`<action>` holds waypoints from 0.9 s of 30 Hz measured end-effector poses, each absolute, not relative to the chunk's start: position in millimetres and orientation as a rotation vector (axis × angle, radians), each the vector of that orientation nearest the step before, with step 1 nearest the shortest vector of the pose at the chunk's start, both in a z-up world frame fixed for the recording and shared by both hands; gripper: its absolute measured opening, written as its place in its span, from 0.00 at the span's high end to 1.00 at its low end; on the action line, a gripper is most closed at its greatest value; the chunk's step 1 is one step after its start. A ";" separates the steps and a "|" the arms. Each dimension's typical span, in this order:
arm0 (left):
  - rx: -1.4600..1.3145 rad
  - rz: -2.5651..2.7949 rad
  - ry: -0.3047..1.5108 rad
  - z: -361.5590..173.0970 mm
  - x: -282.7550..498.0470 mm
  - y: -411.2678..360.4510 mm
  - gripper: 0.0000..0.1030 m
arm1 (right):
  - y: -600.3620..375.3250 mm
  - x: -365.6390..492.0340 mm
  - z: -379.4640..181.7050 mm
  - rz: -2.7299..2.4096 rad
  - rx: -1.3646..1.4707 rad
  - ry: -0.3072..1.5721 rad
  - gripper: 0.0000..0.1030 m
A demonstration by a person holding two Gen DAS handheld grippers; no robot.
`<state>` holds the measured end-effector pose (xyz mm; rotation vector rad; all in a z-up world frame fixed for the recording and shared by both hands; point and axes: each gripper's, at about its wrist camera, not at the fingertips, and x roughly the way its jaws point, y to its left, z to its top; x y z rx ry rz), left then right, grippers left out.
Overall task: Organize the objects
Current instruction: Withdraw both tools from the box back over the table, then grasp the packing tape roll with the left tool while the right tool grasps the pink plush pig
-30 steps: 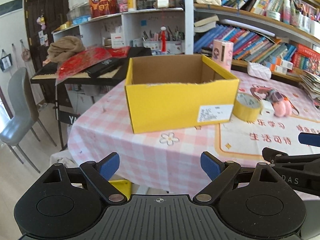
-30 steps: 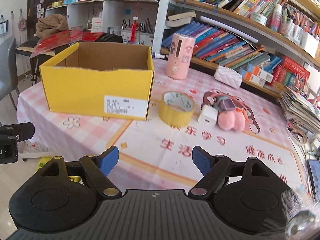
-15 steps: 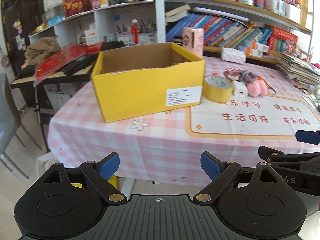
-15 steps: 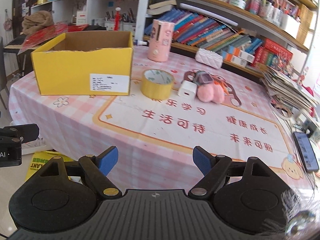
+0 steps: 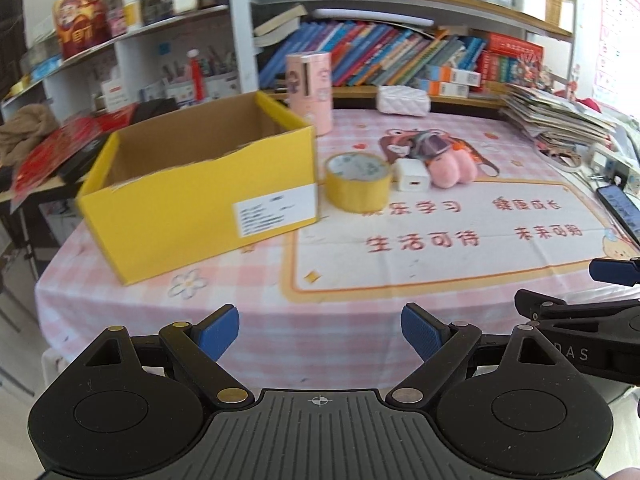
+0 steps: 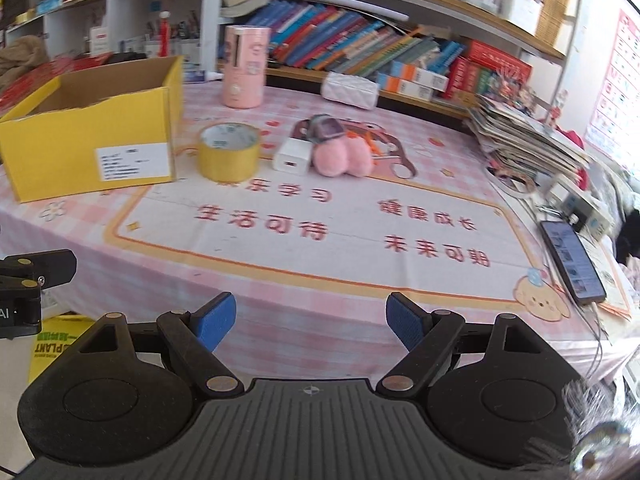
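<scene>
An open yellow cardboard box (image 5: 200, 188) (image 6: 92, 136) stands on the left of the pink checked table (image 5: 360, 304) (image 6: 320, 280). To its right lie a roll of yellow tape (image 5: 357, 182) (image 6: 229, 152), a white charger (image 5: 411, 175) (image 6: 293, 155) and a pink plush keychain (image 5: 452, 168) (image 6: 340, 156). A pink cylinder (image 5: 310, 92) (image 6: 245, 66) stands behind them. My left gripper (image 5: 320, 332) and right gripper (image 6: 308, 320) are both open and empty, in front of the table's near edge.
Bookshelves (image 6: 380, 52) line the back. A white quilted pouch (image 6: 350, 89) lies at the table's rear. A stack of magazines (image 6: 524, 136) and a phone (image 6: 572, 256) are at the right. The right gripper shows at the right of the left wrist view (image 5: 580, 320).
Both views have swung to the right along the table; the box has shifted left in frame and the right side with magazines and phone has come into view. Both grippers stay open.
</scene>
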<state>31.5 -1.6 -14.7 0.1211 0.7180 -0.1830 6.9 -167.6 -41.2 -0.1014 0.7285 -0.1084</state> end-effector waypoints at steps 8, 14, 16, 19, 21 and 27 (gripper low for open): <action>0.110 -0.214 0.694 -10.3 58.4 -23.1 0.12 | -194.8 35.1 -38.1 -0.132 -0.085 0.733 0.21; 0.111 -0.220 0.694 -11.0 82.1 -41.1 0.12 | -210.2 64.3 -36.6 -0.119 -0.090 0.737 0.21; 0.114 -0.214 0.696 -11.7 91.2 -47.2 0.12 | -216.3 74.7 -36.3 -0.116 -0.092 0.739 0.21; 0.104 -0.197 0.699 -13.2 104.4 -54.8 0.12 | -224.5 91.0 -36.1 -0.105 -0.098 0.742 0.21; 0.099 -0.181 0.697 -13.3 113.2 -60.3 0.12 | -229.3 101.7 -36.0 -0.093 -0.109 0.743 0.21; 0.094 -0.115 0.691 -17.3 138.5 -82.0 0.13 | -246.5 132.5 -36.2 -0.060 -0.129 0.742 0.21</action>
